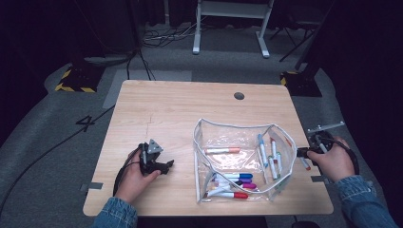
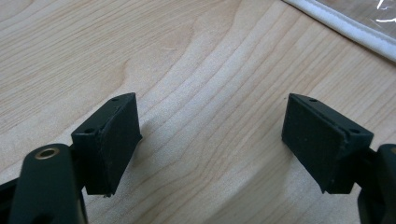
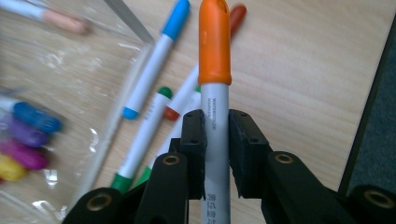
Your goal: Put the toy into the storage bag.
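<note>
At the left of the wooden table [image 1: 166, 109] the left gripper [image 1: 159, 164] rests near the front edge, held in the person's left hand [image 1: 135, 180], its jaws standing wide apart with nothing but bare wood between them; a white-edged corner of the clear pouch [image 2: 345, 25] shows at the top right of the left gripper view. To the right of it, in the high view, the pouch [image 1: 204, 124] stands open (its sides sag a little) and holds a peach-capped marker [image 1: 222, 150] toward the back and a bundle of blue, purple, pink and red-capped markers [image 1: 235, 183] at the front. More markers [image 1: 272, 154] show at its right end. At the far right the right gripper [image 3: 215, 135] is clamped on an orange-capped marker [image 3: 215, 60], its grey barrel pinched between the pads and printed "WATERCOLOR MARKER", the marker lifted above the table.
</note>
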`<state>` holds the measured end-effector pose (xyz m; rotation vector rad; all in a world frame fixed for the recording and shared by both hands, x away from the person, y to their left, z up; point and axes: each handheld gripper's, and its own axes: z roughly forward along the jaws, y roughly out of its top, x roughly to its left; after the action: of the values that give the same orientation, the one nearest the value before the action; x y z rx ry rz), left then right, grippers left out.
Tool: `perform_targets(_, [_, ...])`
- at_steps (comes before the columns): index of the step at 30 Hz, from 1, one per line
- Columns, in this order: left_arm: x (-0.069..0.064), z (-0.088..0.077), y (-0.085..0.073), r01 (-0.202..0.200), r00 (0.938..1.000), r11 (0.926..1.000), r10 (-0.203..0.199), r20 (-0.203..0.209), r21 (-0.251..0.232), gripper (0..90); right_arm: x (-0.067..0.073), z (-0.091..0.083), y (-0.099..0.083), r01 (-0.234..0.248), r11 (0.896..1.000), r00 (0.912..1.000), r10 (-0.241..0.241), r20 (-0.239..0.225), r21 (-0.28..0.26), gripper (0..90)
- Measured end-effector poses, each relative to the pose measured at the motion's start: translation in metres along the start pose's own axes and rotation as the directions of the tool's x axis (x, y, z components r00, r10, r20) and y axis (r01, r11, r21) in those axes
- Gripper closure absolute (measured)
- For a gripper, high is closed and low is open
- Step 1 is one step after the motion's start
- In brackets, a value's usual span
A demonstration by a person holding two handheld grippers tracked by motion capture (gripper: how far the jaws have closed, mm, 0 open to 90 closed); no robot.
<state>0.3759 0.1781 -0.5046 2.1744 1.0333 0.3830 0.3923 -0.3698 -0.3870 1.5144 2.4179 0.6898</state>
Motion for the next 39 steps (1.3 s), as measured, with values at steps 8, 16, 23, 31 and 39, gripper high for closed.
perform_targets(8, [0.000, 0.000, 0.000, 0.003, 1.0000, 1.0000, -0.003, 0.000, -0.002, 19.7, 0.019, -0.042, 0.024, 0.066, 0.996, 0.9976, -0.067, -0.014, -0.067, 77.1])
perform_targets(16, [0.000, 0.000, 0.000, -0.001, 1.0000, 1.0000, 0.001, -0.001, 0.000, 19.7, 0.047, -0.077, 0.049, 0.154, 0.981, 0.9867, -0.159, -0.033, -0.119, 77.1])
perform_targets(23, [0.000, 0.000, 0.000, 0.000, 1.0000, 1.0000, 0.000, -0.001, 0.000, 19.7, 0.078, -0.091, 0.070, 0.251, 0.957, 0.9626, -0.262, -0.067, -0.143, 77.1])
perform_targets(31, [0.000, 0.000, 0.000, 0.000, 1.0000, 1.0000, 0.000, -0.001, 0.000, 19.7, 0.114, -0.083, 0.082, 0.346, 0.927, 0.9209, -0.365, -0.137, -0.143, 77.1])
perform_targets(39, [0.000, 0.000, 0.000, 0.003, 1.0000, 1.0000, -0.003, 0.000, -0.002, 19.7, 0.143, -0.064, 0.090, 0.417, 0.900, 0.8809, -0.434, -0.188, -0.124, 77.1])
